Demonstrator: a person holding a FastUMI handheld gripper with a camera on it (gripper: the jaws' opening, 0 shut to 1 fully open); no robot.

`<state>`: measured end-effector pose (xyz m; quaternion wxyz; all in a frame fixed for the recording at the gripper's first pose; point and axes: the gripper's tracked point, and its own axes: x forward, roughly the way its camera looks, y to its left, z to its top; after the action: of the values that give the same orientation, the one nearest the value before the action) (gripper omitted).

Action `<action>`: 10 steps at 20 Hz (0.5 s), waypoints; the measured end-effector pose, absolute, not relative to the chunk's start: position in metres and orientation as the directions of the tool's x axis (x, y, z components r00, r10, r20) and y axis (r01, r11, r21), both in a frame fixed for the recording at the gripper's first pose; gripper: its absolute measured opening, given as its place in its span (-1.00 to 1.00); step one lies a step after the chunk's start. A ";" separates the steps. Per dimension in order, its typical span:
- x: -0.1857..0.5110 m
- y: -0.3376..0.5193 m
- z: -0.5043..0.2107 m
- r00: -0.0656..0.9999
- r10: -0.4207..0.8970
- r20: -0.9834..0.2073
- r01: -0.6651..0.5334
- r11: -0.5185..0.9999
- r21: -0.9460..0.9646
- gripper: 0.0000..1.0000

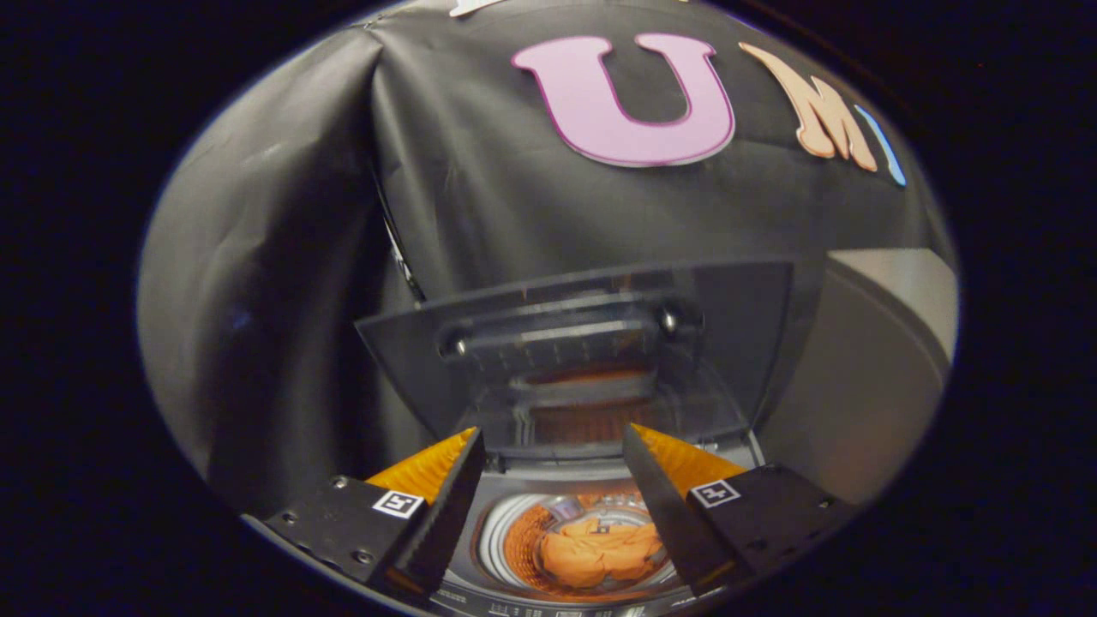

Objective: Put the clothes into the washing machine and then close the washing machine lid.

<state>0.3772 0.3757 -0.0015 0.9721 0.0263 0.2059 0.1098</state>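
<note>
Hovering above the washing machine (548,506), the claw (553,463) stands released, its fingers spread and holding nothing. The orange clothes (596,553) already lie in the drum below and between the fingers, so loading looks done. The raised glass lid (583,343), upright just beyond the fingertips, now needs hooking at its top edge and drawing down shut.

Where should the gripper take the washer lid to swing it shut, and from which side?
Likely the lid at its free top edge, approached from the front with the fingers straddling the thin panel. It stands raised beyond the open gripper, hinged low behind the drum, so that edge gives the most leverage. The orange clothes already lie inside.
</note>
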 end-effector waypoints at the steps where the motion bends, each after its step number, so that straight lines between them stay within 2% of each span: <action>1: 0.382 0.375 0.013 0.905 0.218 -0.364 -0.203 0.976 0.079 0.95; 10: 0.432 0.385 0.095 0.985 0.162 -0.064 -0.156 0.983 0.093 0.93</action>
<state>0.4322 0.3850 0.0949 0.9952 0.0437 0.0358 0.0797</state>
